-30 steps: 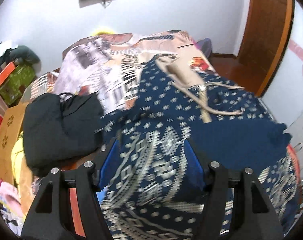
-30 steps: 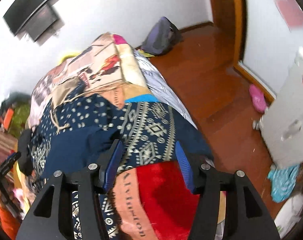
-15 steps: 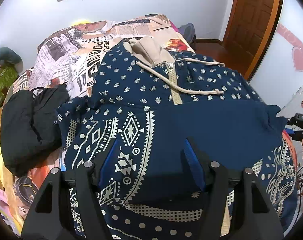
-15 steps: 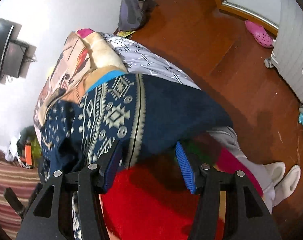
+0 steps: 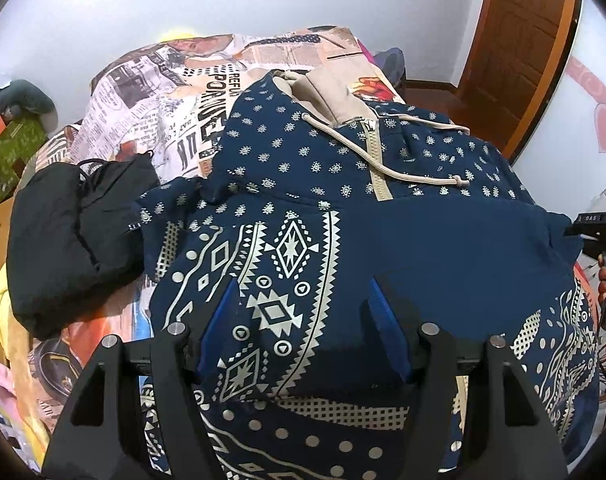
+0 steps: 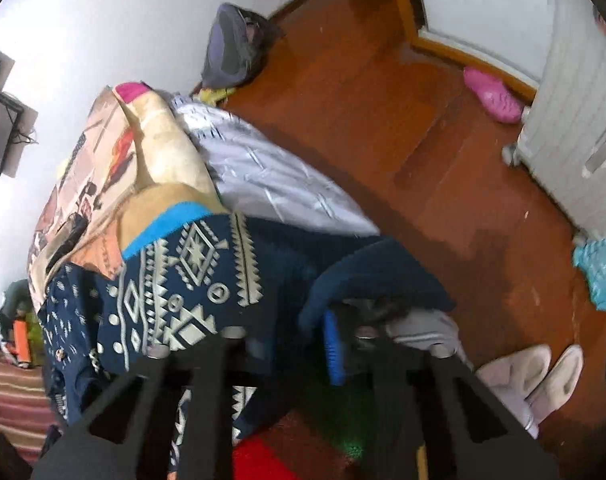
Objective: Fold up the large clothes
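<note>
Where hoodie overhangs bed edge, right hand-held gripper pinches cloth; left hand-held gripper gapes, empty.

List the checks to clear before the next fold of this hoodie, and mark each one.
1. Right gripper has hold of the hoodie: jaws shut on navy fabric at the bed's edge. Ok.
2. Left gripper has hold: jaws open, pads either side of the patterned panel, not pinching. Not ok.
3. Drawstring out of the way: lies loose across the chest, away from both grippers. Ok.
4. Black garment off the hoodie: lies beside it, not on it. Ok.
5. Layers underneath lie smooth: hidden. Cannot tell.
</note>
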### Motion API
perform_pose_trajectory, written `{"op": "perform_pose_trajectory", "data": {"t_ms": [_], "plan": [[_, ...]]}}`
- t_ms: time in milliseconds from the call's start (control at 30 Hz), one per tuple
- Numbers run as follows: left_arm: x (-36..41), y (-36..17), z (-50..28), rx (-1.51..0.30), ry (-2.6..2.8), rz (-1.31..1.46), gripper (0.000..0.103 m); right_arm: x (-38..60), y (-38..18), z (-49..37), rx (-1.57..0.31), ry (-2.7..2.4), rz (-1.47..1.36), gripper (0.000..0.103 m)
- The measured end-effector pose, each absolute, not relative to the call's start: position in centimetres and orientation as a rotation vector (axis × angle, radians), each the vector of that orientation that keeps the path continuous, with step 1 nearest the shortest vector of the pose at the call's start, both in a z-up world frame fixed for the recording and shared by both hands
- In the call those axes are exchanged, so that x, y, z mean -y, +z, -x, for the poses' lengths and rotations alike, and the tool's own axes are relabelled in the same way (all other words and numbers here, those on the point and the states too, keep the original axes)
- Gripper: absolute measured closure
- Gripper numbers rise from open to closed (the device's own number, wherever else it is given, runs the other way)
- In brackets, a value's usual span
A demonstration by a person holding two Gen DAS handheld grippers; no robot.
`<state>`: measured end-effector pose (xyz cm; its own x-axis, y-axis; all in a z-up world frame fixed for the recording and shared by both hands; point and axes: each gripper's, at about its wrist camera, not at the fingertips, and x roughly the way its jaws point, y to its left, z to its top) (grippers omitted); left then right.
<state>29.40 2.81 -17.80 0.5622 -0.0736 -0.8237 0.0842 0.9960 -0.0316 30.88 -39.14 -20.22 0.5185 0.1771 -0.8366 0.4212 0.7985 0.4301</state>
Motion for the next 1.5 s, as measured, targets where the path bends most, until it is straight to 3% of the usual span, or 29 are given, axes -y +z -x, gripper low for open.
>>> {"op": "perform_pose_trajectory", "data": {"t_ms": [467, 633, 867, 1033, 1167, 1333, 1500], "plan": [[-3.9, -16.0, -27.8, -0.916, -0.108, 0.006, 0.038, 28.5, -3.2, -27.8, -0.677, 0.135, -0.320, 0.096], [-4.4, -15.4, -26.9, -0.902, -0.115, 0.008, 0.038, 22.7, -4.6, -28.1, -0.733, 0.279, -0.261, 0.096], [-5.7, -15.3, -25.8, -0.903, -0.113, 0.024, 0.038, 16.6, -12.7, -28.5, -0.971, 0.358, -0.182, 0.096], [-6.1, -15.9, -25.3, -0.916, -0.116, 0.023, 0.038, 15.9, -14.8, -27.5, -1.072, 0.336, -0.145, 0.093], [-5.7, -16.3, -25.2, -0.922, -0.114, 0.011, 0.038, 16.8, -13.4, -26.5, -1.115, 0.361, -0.133, 0.079], [-5.0, -16.5, -25.5, -0.923, -0.117, -0.001, 0.038, 18.1, -10.7, -24.9, -1.041, 0.363, -0.115, 0.061], [-4.0, -16.3, -25.9, -0.916, -0.118, -0.012, 0.038, 20.9, -7.9, -24.0, -0.907, 0.260, -0.115, 0.056]]}}
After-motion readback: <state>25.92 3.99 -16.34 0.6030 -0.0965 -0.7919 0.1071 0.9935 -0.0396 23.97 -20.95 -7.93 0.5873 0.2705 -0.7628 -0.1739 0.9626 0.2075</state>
